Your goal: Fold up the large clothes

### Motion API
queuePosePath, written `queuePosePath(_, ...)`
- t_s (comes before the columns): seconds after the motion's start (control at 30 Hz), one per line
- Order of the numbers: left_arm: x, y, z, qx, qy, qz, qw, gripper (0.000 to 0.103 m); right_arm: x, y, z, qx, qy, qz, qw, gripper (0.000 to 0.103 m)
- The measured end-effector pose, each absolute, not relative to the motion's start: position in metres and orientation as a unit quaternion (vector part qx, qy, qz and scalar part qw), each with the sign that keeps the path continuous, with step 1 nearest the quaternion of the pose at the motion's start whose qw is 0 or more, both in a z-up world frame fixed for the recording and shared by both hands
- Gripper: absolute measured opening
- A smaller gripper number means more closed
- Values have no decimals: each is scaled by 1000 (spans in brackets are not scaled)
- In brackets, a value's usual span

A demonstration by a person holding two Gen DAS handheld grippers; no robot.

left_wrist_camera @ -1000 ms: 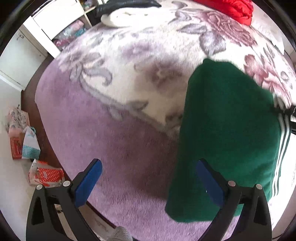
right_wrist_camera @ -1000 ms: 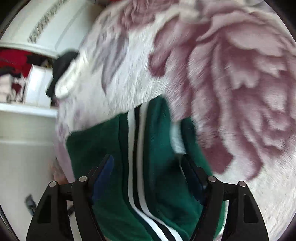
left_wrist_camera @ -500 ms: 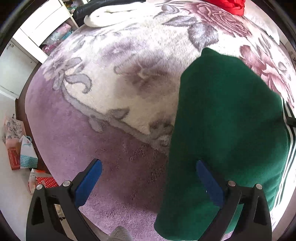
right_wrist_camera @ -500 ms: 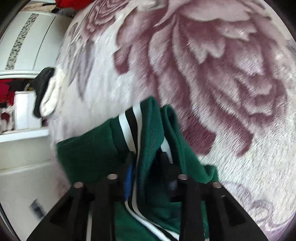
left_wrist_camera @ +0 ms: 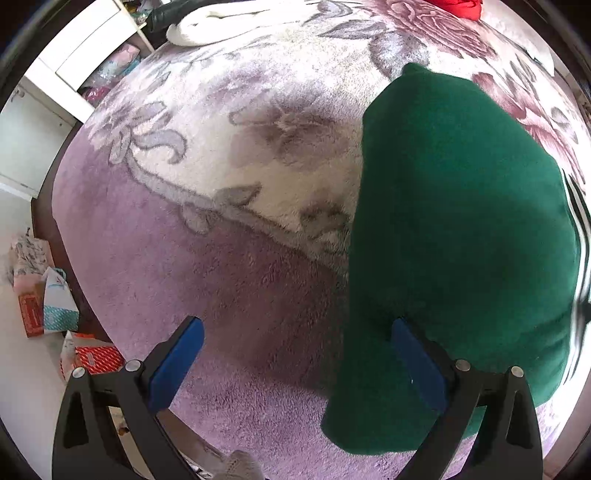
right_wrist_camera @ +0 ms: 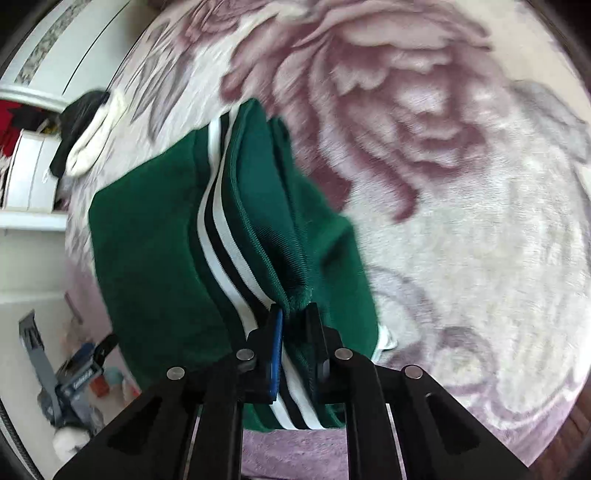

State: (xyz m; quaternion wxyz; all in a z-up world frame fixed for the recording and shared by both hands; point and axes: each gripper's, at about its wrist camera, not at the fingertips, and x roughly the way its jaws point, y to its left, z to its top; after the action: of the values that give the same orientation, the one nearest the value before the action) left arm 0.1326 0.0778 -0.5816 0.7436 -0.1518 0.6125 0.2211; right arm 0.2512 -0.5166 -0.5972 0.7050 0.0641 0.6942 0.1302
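A dark green garment [left_wrist_camera: 461,221] with white and black side stripes [right_wrist_camera: 218,236] lies folded on a floral plush blanket [left_wrist_camera: 258,147]. My right gripper [right_wrist_camera: 294,310] is closing its jaws, and the pads pinch a bunched ridge of the green garment [right_wrist_camera: 147,240] beside the stripes, lifting it. In the left wrist view my left gripper [left_wrist_camera: 295,328] hangs open and wide over the garment's near left edge. Its right finger [left_wrist_camera: 413,365] is above the green cloth and its left finger [left_wrist_camera: 177,358] is above the purple border. Nothing is between its pads.
White and black clothes [left_wrist_camera: 221,18] and a red garment [left_wrist_camera: 458,5] lie at the bed's far side. A white cabinet [left_wrist_camera: 55,92] stands to the left. Bags and boxes [left_wrist_camera: 44,306] sit on the floor by the bed's edge.
My right gripper has shut on the garment's striped edge and carried it across the blanket. The left gripper stays open and has come a little closer to the green cloth.
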Motion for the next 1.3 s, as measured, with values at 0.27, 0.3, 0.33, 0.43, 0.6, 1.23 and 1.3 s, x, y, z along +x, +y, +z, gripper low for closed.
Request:
queuePosePath(0.27, 125, 96, -569, -183, 596, 230, 747, 103, 276, -504, -605, 54, 700, 142, 698, 46)
queuePosePath(0.3, 126, 100, -569, -187, 592, 231, 749, 103, 280, -504, -602, 67, 688, 155, 706, 69)
queuePosePath(0.33, 127, 103, -570, -189, 590, 233, 750, 103, 285, -500, -605, 63, 684, 176, 705, 95)
queuePosePath(0.43, 135, 110, -577, -190, 590, 235, 749, 103, 298, -482, -629, 16, 692, 206, 692, 103)
queuePosePath(0.6, 146, 116, -595, -218, 586, 208, 752, 103, 328, -476, -694, 44, 727, 277, 626, 103)
queuePosePath(1.23, 179, 124, -639, -417, 501, -18, 758, 90, 384, -478, -748, 204, 729, 408, 511, 103)
queuePosePath(1.3, 190, 116, -627, -385, 499, -6, 777, 78, 384, -474, -748, 223, 726, 406, 508, 84)
